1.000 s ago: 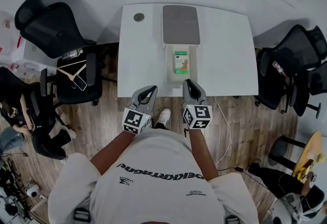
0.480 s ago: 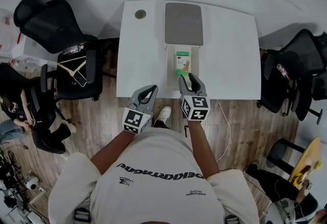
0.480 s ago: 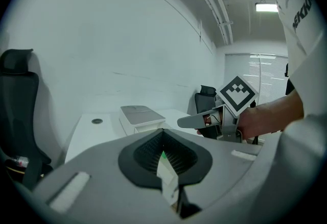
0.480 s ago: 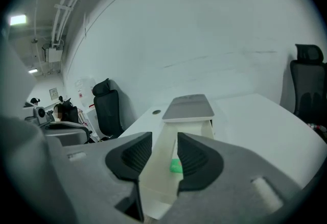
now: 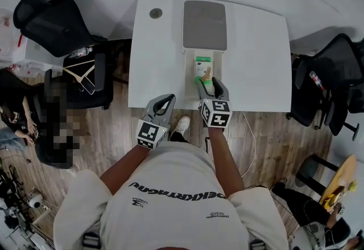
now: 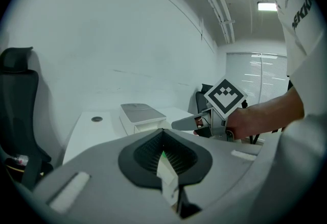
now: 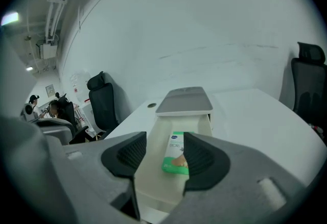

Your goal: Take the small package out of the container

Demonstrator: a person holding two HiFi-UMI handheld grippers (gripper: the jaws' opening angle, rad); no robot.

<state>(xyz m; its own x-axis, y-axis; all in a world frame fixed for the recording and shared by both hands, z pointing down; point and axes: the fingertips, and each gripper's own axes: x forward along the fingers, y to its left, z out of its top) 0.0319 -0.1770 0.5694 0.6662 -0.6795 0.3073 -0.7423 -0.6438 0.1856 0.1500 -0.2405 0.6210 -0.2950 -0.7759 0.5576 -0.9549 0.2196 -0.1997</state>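
1. The right gripper (image 5: 209, 83) has its jaws apart and clamps nothing. Its dark ribbed pads (image 7: 127, 155) reach over the near end of a pulled-out white plastic drawer tray (image 7: 150, 167).
2. The small flat green-and-white package (image 7: 176, 154) lies on the floor of that tray. It is just ahead of the right gripper's tips and close to the inner side of its right-hand jaw. Whether the jaw touches it cannot be told.
3. Beyond the package, farther from the right gripper, the white box-shaped container with a flat grey lid (image 7: 185, 99) stands on the white tabletop (image 5: 256, 55). The tray sticks out of it towards the gripper.
4. The left gripper (image 5: 167, 98) has its jaws together and carries nothing. It hangs beside the right gripper, on that gripper's left and a little behind it, at the table's near edge and well apart from the tray.
5. A black office chair (image 5: 51, 21) stands off to the left of the left gripper, beside the table.
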